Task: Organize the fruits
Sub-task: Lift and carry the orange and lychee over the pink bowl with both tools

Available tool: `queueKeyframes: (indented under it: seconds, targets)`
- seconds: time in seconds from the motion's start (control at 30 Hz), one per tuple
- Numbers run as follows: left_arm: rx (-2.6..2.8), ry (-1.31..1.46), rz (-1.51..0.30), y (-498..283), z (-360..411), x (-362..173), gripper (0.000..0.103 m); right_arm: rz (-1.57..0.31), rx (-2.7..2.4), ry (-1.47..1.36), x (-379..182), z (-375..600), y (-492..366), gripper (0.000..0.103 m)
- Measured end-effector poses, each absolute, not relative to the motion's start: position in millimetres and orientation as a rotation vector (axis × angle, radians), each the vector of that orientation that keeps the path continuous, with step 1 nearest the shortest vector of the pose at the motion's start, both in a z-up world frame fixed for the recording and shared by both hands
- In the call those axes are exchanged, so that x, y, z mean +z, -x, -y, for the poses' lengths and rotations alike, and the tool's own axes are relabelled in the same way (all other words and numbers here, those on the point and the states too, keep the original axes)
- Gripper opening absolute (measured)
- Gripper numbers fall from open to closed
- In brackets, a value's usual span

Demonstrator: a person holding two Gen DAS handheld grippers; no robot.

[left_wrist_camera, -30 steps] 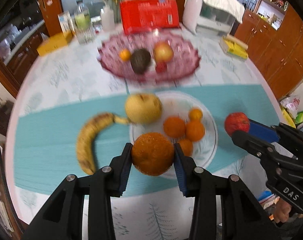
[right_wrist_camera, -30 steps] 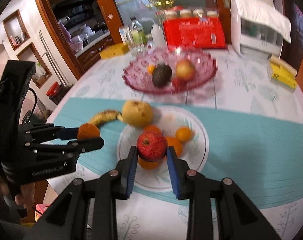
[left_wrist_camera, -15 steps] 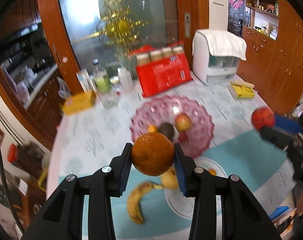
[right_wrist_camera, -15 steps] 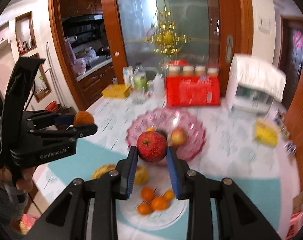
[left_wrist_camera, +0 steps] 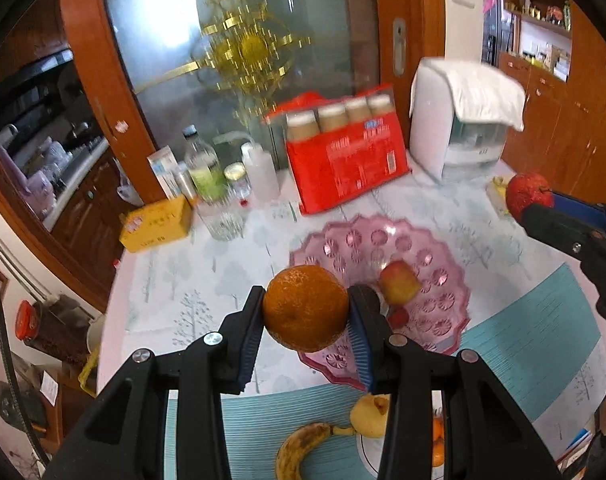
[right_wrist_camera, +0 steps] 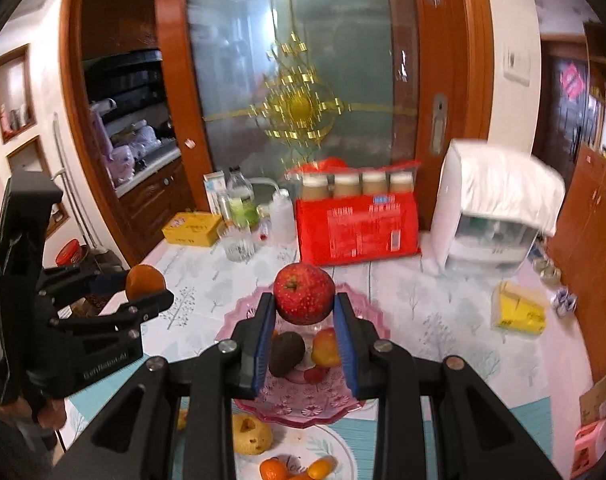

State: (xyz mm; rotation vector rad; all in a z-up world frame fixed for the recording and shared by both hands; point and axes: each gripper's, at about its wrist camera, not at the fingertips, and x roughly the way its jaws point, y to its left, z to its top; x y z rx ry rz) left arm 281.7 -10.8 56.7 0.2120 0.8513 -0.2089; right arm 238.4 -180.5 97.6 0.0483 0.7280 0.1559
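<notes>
A round table with a tree-print cloth carries a teal runner, pink glass bowl, white plate, banana, red carton and bottles

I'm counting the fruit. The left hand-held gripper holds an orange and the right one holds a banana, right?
Not quite. The right hand-held gripper holds a red apple, as the right wrist view shows. The banana lies on the table. The left hand-held gripper does hold the orange.
</notes>
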Motion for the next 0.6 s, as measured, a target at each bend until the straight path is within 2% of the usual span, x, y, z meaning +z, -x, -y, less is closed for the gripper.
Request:
queueKeyframes:
  seconds: [0.37, 0.6]
  targets:
    - [-0.254, -0.212, -1.050, -342.4, 23.6, -53.0, 0.039, -0.952, 0.099, -0.125, -8.8, 177.8, -297.6, 0.030]
    - [-0.281, -0.207, -1.105, -362.3, 31.2, -91.1, 0.039, -1.043, 0.082, -0.151, -54.4, 172.5, -315.0, 0.030]
